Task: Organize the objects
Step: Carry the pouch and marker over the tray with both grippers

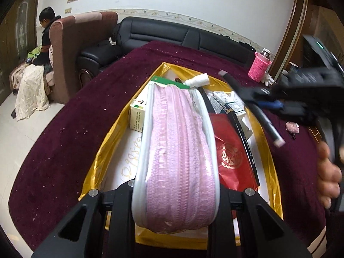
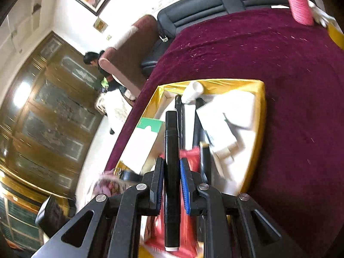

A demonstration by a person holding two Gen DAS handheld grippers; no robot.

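Left wrist view: the left gripper [image 1: 175,193] clenches a pink zipper pack [image 1: 175,150], held over the gold tray [image 1: 103,150] beneath it. To its right, the right gripper [image 1: 253,95] grips one black marker [image 1: 251,105].

Right wrist view: the right gripper [image 2: 172,182] is clamped on the marker [image 2: 172,161], above the tray [image 2: 260,116] holding one red packet [image 2: 191,157]; one pink cup [image 2: 300,5] stands far ahead.

Black tool [image 2: 172,185], blue pads [image 2: 185,185], silver screws.

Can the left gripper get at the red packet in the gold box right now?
Probably not. The left gripper is already shut on the pink zipper pack, so its jaws are full, though the red packet lies uncovered in the gold box beside it.
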